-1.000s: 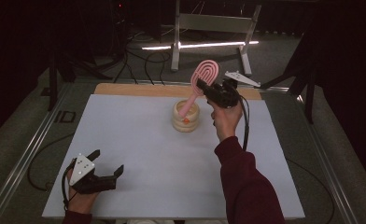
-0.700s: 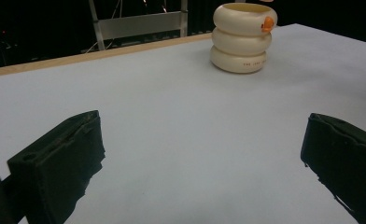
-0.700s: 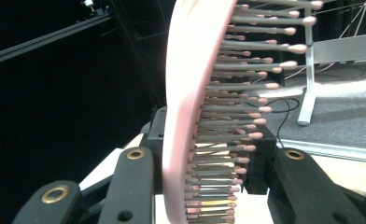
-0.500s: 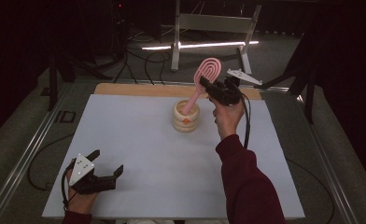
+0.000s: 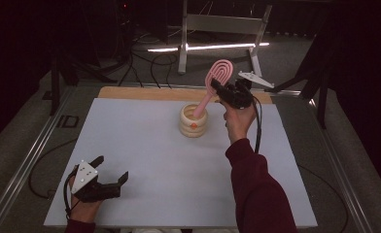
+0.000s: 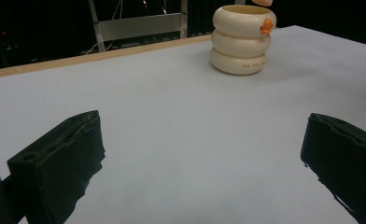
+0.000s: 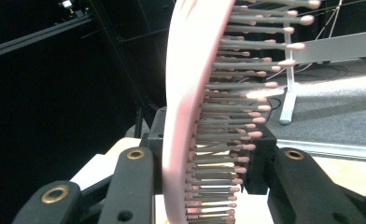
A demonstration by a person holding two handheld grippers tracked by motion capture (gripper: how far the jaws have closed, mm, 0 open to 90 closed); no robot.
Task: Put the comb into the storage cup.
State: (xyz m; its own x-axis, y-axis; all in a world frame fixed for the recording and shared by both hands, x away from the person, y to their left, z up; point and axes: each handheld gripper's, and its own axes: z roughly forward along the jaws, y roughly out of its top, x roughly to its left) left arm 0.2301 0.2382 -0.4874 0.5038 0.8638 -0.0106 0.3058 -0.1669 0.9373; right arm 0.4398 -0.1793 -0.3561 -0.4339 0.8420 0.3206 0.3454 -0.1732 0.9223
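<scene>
A pink hairbrush is tilted over the back of the table, head up and handle slanting down to the mouth of a cream ribbed holder. I cannot tell whether the handle end is inside it. My right gripper is shut on the brush's head. In the right gripper view the pink back and bristles stand between the black fingers. My left gripper rests open at the front left with nothing between its jaws. In the left gripper view the holder stands far ahead.
The pale table top has a wooden strip along its back edge. Metal rails run along both sides. A metal stand and cables lie on the dark floor behind.
The right gripper and the brush have edged slightly to the right. The left gripper has stayed where it was.
</scene>
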